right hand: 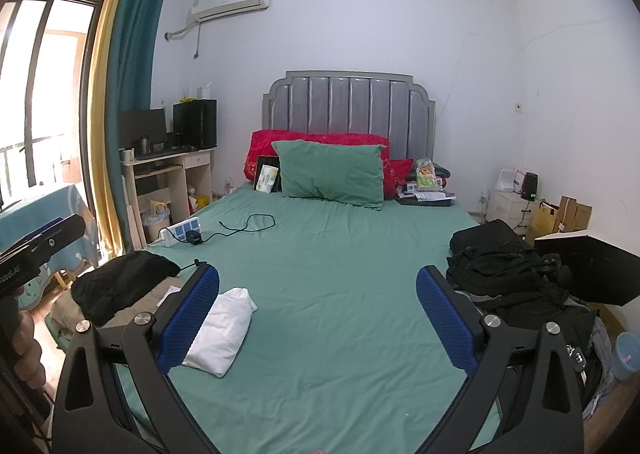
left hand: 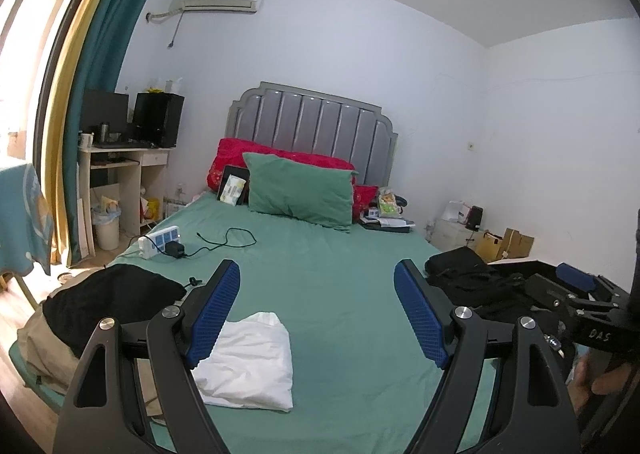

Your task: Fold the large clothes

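Green bed (right hand: 340,294) mostly bare. Unfolded black clothes pile (right hand: 508,278) at its right edge; folded white garment (right hand: 220,334) near left. Left gripper (left hand: 316,314) and right gripper (right hand: 318,318) hover, jaws apart, empty. Between garments, likely; next: fetch from pile.

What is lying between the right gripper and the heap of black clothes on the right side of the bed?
Nothing visible. The right gripper is open and empty above bare green sheet, and the black clothes heap lies just beyond its right finger, with no object between them. The folded white cloth lies on the opposite side.
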Demonstrator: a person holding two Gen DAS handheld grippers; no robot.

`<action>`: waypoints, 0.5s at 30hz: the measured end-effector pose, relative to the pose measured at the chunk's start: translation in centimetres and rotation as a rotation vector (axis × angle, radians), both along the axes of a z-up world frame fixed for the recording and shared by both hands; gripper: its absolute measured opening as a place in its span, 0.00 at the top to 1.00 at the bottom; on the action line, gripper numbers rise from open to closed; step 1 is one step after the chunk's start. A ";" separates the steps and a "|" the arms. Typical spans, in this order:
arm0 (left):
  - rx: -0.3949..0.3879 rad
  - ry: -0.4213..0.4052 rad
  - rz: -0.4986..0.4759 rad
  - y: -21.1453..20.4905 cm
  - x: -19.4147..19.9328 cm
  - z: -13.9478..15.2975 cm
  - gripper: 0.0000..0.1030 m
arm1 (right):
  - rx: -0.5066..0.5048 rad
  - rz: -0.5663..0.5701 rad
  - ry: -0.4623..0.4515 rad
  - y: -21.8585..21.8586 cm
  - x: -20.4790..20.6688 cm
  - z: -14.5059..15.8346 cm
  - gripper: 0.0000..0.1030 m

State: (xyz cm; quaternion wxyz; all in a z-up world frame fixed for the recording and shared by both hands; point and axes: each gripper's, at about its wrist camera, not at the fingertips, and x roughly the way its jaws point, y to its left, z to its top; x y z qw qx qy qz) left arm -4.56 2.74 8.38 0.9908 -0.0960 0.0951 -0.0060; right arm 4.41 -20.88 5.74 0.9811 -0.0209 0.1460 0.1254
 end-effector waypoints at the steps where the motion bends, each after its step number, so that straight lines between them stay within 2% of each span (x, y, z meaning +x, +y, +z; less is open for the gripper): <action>1: 0.000 -0.002 -0.002 0.0 0.0 0.0 0.20 | 0.000 0.001 0.004 -0.1 0.0 -0.1 0.05; 15: -0.012 0.018 -0.014 0.2 0.0 0.0 0.20 | -0.005 0.013 0.027 0.1 -0.1 -0.4 0.05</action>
